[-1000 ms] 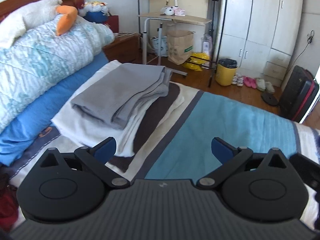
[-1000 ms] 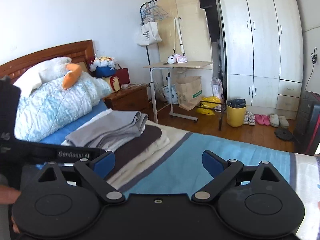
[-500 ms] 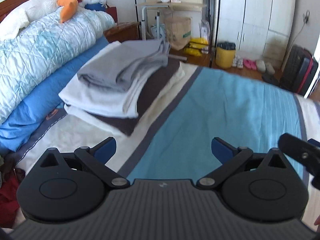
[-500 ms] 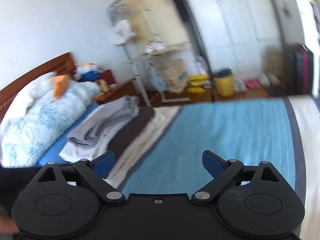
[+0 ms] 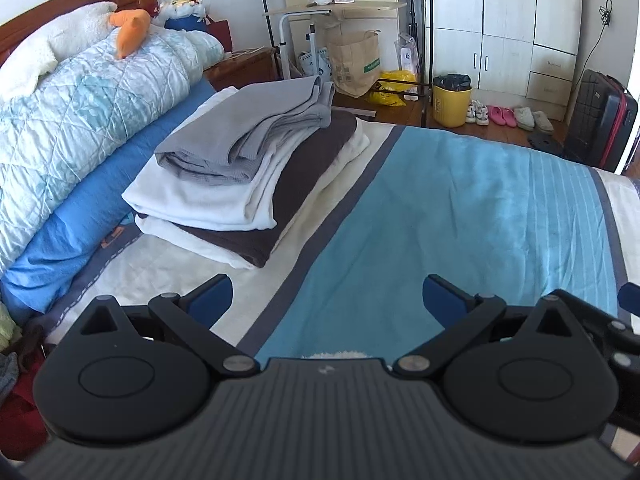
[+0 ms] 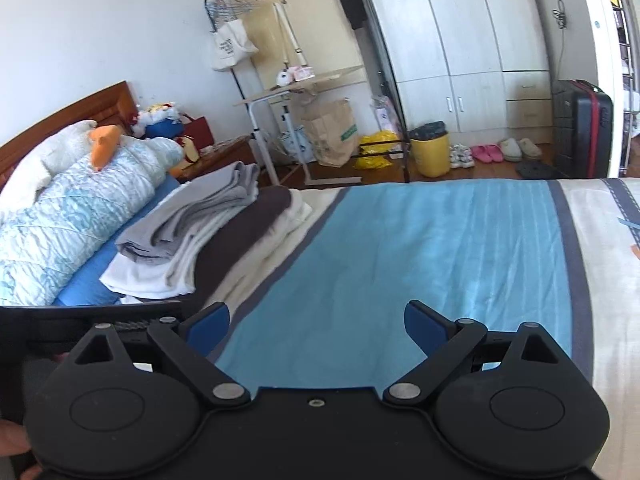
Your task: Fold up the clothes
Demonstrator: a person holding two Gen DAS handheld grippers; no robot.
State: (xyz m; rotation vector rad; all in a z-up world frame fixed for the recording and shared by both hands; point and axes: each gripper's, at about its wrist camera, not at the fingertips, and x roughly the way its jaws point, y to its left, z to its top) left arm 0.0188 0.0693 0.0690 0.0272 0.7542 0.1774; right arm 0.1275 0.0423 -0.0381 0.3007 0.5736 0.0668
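Through the left wrist view, we are holding the left gripper (image 5: 327, 297) spread wide and empty over the bed (image 5: 460, 216); the pile of folded clothes (image 5: 248, 176) is lying ahead-left. Through the right, the right gripper (image 6: 317, 322) is gaping empty, the pile (image 6: 192, 240) sitting far left.

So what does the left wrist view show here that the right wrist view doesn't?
Only the left wrist view shows a heap of unfolded clothes at the bed's near-left edge, and the left gripper, open and empty. Only the right wrist view shows clothes hangers on a rack, a tote bag hanging below them, and the right gripper, open and empty. Both show the folded stack with a grey garment on top, the blue bedspread, the yellow bin and the suitcase.
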